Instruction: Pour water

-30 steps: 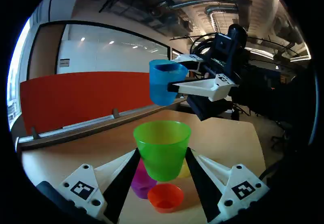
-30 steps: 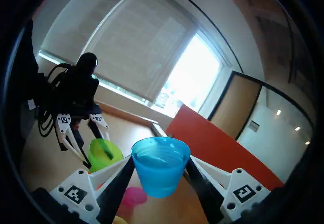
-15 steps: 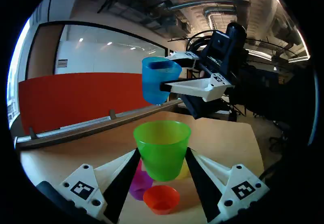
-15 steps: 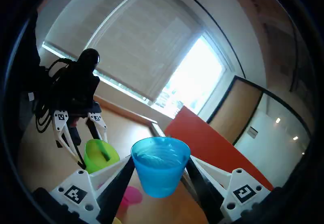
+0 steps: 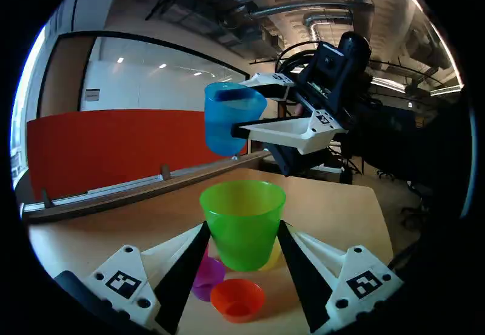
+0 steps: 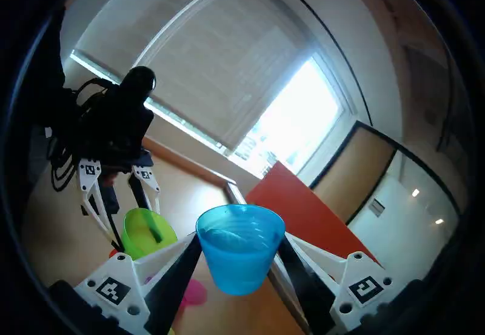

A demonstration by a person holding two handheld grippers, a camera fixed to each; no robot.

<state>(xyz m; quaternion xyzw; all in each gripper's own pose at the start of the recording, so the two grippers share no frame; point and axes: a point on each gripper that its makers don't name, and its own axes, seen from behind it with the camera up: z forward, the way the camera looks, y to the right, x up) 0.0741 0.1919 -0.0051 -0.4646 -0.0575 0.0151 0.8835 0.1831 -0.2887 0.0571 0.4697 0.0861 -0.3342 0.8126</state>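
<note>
Glaring window (image 6: 290,126), silhouetting backlight, fisheye-warped edges

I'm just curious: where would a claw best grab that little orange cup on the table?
Likely grip the orange cup across its side wall, just under the rim, coming in from the side. It stands upright and tapers downward, so the wider rim should stop slipping. The purple cup stands close beside it, so approach from the opposite side.

In the left gripper view, I've brought the blue cup (image 5: 229,119) leftward and a touch higher, from upper right of centre to nearly straight above the green cup (image 5: 243,222). In the right gripper view, the green cup (image 6: 144,233) has drifted slightly left.
</note>
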